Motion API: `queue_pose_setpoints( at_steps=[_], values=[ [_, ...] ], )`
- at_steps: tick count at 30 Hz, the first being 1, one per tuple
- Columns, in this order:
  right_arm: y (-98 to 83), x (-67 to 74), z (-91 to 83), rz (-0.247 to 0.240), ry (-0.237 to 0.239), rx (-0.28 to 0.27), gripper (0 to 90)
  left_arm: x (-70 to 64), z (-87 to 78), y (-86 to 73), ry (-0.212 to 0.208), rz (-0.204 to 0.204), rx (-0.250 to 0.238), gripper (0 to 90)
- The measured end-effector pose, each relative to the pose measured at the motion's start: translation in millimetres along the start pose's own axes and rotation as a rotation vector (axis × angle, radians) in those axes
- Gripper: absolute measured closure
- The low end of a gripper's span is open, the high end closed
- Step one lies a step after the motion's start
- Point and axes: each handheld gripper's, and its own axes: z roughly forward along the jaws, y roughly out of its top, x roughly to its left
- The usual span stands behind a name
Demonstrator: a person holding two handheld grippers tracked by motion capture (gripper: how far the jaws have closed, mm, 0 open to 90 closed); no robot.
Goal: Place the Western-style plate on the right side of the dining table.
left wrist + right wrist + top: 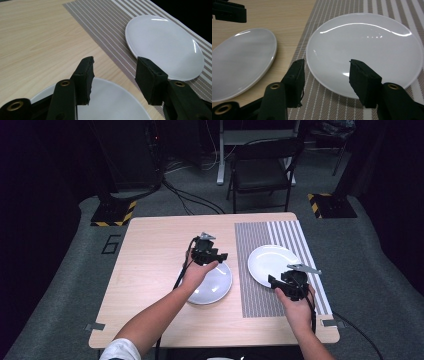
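Note:
Two white plates lie on the table. One plate (212,287) (112,105) (242,60) rests on bare wood; the other plate (270,262) (165,45) (364,47) sits on a striped placemat (260,295) (105,30). My left gripper (212,254) (115,66) hovers over the far rim of the wood-side plate, open, with nothing between its jaws. My right gripper (290,284) (327,67) hangs above the near rim of the placemat plate, also open and holding nothing. The left gripper (229,12) shows at the top left of the right gripper view.
The wooden table (150,270) has bare room on its left half. Behind it stand a black folding chair (262,170) and two stand bases with yellow-black stripes (115,212) (330,205). Cables run across the grey floor.

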Motion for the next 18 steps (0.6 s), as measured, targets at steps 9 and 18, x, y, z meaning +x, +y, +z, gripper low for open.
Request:
queue_pose_setpoints(
  at_steps=[9,18],
  values=[
    [-2.2,22.1,6.6,-0.065,0.074,0.023,45.7,22.0,-30.0,-20.7,0.038,-0.026,-0.020,48.3],
    [-13.6,30.2,15.5,-0.110,0.143,0.045,45.1,43.3,-58.1,-52.6,0.086,-0.067,-0.034,47.5]
  ],
)
